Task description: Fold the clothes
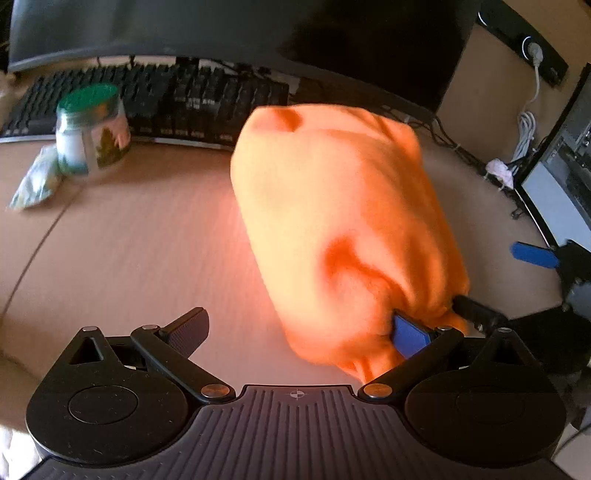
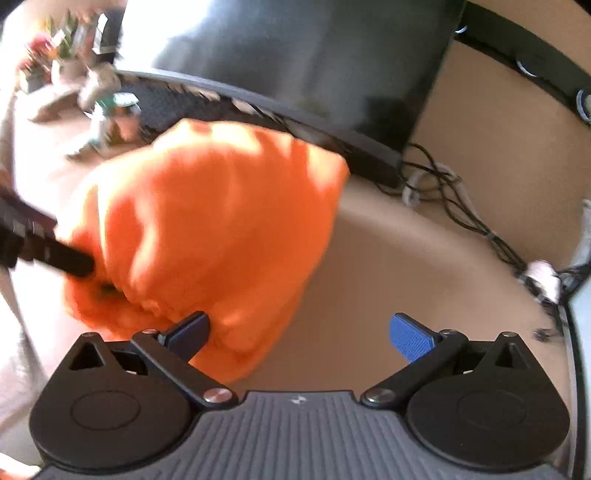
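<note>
An orange garment (image 1: pixel 332 221) lies bunched in a blurred heap on the tan desk (image 1: pixel 129 258). My left gripper (image 1: pixel 298 331) is open, its blue pad (image 1: pixel 408 334) pressed into the cloth's near edge and its black pad (image 1: pixel 188 328) apart over bare desk. My right gripper (image 1: pixel 504 282) comes in from the right, its black finger (image 1: pixel 476 310) touching the cloth. In the right wrist view the garment (image 2: pixel 207 229) sits left; the right gripper (image 2: pixel 300 334) is open with its black pad (image 2: pixel 188 332) against the cloth. A black finger (image 2: pixel 62 258) of the left gripper pokes the heap.
A black keyboard (image 1: pixel 166 99) and a dark monitor (image 1: pixel 258 33) stand behind the garment. A glass jar with a green lid (image 1: pixel 92 129) and a crumpled packet (image 1: pixel 37 181) sit at far left. Cables (image 2: pixel 461 206) trail at the right by a computer case (image 1: pixel 561 192).
</note>
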The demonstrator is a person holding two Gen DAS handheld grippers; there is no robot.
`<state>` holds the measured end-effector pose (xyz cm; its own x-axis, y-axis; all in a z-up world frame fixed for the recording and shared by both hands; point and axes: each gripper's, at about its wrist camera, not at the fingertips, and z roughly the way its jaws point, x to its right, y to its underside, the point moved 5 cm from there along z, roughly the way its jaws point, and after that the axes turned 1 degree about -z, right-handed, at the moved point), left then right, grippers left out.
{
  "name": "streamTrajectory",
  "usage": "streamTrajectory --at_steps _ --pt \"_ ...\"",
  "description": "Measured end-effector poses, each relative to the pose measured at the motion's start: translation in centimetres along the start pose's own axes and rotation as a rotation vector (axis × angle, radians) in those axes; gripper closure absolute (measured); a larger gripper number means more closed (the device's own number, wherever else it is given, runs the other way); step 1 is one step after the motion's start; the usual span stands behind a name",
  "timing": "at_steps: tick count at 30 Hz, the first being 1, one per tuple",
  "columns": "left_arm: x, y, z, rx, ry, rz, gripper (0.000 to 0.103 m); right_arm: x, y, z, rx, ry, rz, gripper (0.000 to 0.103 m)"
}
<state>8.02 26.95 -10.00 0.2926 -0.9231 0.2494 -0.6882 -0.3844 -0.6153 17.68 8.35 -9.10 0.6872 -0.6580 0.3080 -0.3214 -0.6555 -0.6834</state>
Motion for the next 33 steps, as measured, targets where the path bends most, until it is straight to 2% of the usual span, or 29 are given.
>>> streamTrajectory --at_steps 2,4,5,7,8,10,11,12,15,17,20,24,27,28,31,33 --pt "-0.3 -0.4 0.1 0.007 0.004 -0.001 0.000 0.0 0.0 1.5 -0.033 0.145 -0.047 0.000" --pt "-0.6 -0.5 0.0 0.007 0.010 -0.008 0.000 1.5 -0.3 2.4 -0.075 0.233 0.020 0.000" --pt "-0.7 -0.6 -0.1 0.006 0.012 -0.011 0.000 2.2 -0.7 1.8 -0.068 0.220 0.081 0.000" --pt "-0.9 -0.6 -0.4 0.004 0.023 -0.017 0.000 3.1 -1.5 -0.8 0.004 0.151 0.190 0.000" --pt "-0.7 -0.2 -0.8 -0.005 0.046 -0.017 0.000 2.9 -1.4 -2.0 0.028 0.124 0.197 0.000" --pt "-0.3 0.9 -1.2 -0.030 0.082 -0.009 0.000 1.7 -0.8 -3.2 0.039 0.050 0.159 0.000" --pt "-0.3 1.3 -1.1 -0.041 0.076 -0.011 0.000 1.0 -0.4 -3.8 0.041 0.012 0.137 0.000" --pt "-0.5 1.8 -0.9 -0.048 0.047 -0.022 0.000 -0.1 0.3 -3.8 0.028 -0.032 0.093 0.000" --pt "-1.0 2.4 -0.9 -0.039 -0.040 -0.083 0.000 -2.2 1.6 -1.7 0.019 -0.062 -0.010 0.000" --pt "-0.6 2.5 -2.2 0.007 -0.072 -0.113 0.000 -2.7 2.1 -0.7 0.030 -0.044 -0.012 0.000" --pt "1.1 3.0 -5.1 0.110 -0.131 -0.089 0.000 -1.3 1.7 -0.2 0.066 -0.048 0.075 0.000" --pt "4.6 5.4 -8.8 0.244 -0.200 -0.099 0.000 0.7 3.2 -5.3 0.185 -0.163 0.144 0.000" --pt "7.4 8.2 -11.7 0.391 -0.244 -0.138 0.000 2.5 5.5 -8.4 0.221 -0.257 0.225 0.000" --pt "8.3 9.1 -12.4 0.414 -0.241 -0.140 0.000 3.0 6.5 -9.5 0.233 -0.280 0.251 0.000" --pt "10.5 11.1 -13.0 0.406 -0.240 -0.104 0.000 3.9 9.4 -11.1 0.248 -0.222 0.267 0.000" --pt "11.4 11.6 -13.0 0.387 -0.253 -0.072 0.000 4.7 10.1 -12.2 0.252 -0.191 0.305 0.000"
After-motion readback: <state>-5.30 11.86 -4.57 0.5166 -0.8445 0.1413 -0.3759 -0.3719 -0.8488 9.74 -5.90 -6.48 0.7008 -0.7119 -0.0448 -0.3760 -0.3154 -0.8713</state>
